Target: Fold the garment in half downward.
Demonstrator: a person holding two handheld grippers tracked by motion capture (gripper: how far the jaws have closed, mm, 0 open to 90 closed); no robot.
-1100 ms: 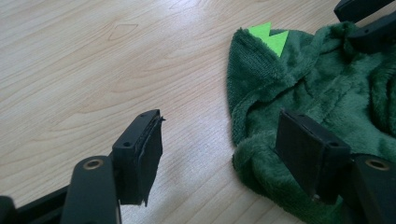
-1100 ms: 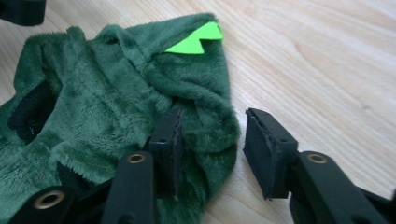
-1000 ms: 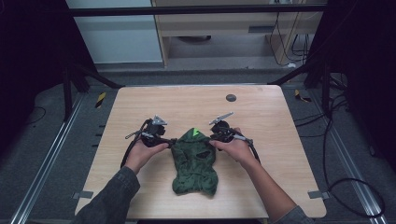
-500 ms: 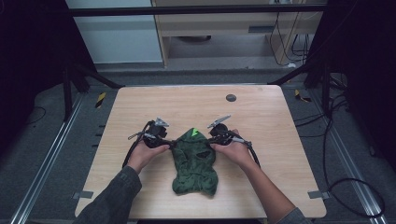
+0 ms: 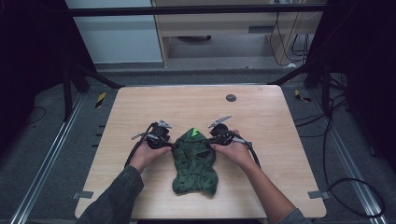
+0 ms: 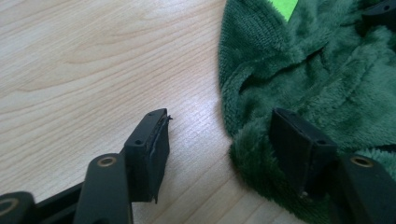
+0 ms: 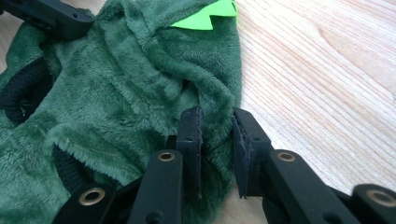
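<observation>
A dark green plush garment (image 5: pixel 194 161) lies flat on the wooden table (image 5: pixel 261 121), its long axis running from the table's near edge toward the far edge. Its narrower hooded end, tipped with a bright green jagged crest (image 5: pixel 194 132), points away from the person toward a small dark round disc (image 5: pixel 230 97) that sits well beyond it on the tabletop; its wider, rounded end points back at the person. Black ribbed trim (image 7: pixel 21 95) edges an opening in the fleece.

The right gripper (image 5: pixel 215 138) sits at the garment's right edge, near the hooded end. In the right gripper view its jaws have just been closing and now pinch a fold of the green fleece (image 7: pixel 215 126) between the pads (image 7: pixel 192 133), so it grips the garment's edge.

The left gripper (image 5: pixel 169 143) sits at the garment's opposite edge, level with the right one. In the left gripper view (image 6: pixel 224 140) its jaws stand apart and have just been closing: one pad (image 6: pixel 156 140) rests over bare wood beside the garment, the other (image 6: pixel 299 144) lies against the plush, and the garment's edge reaches only partway into the gap. It is not clamped on the cloth.

Both hands (image 5: pixel 147 156) hold the grippers from the near side of the garment, forearms in dark sleeves (image 5: pixel 114 198) flanking its wide end.
</observation>
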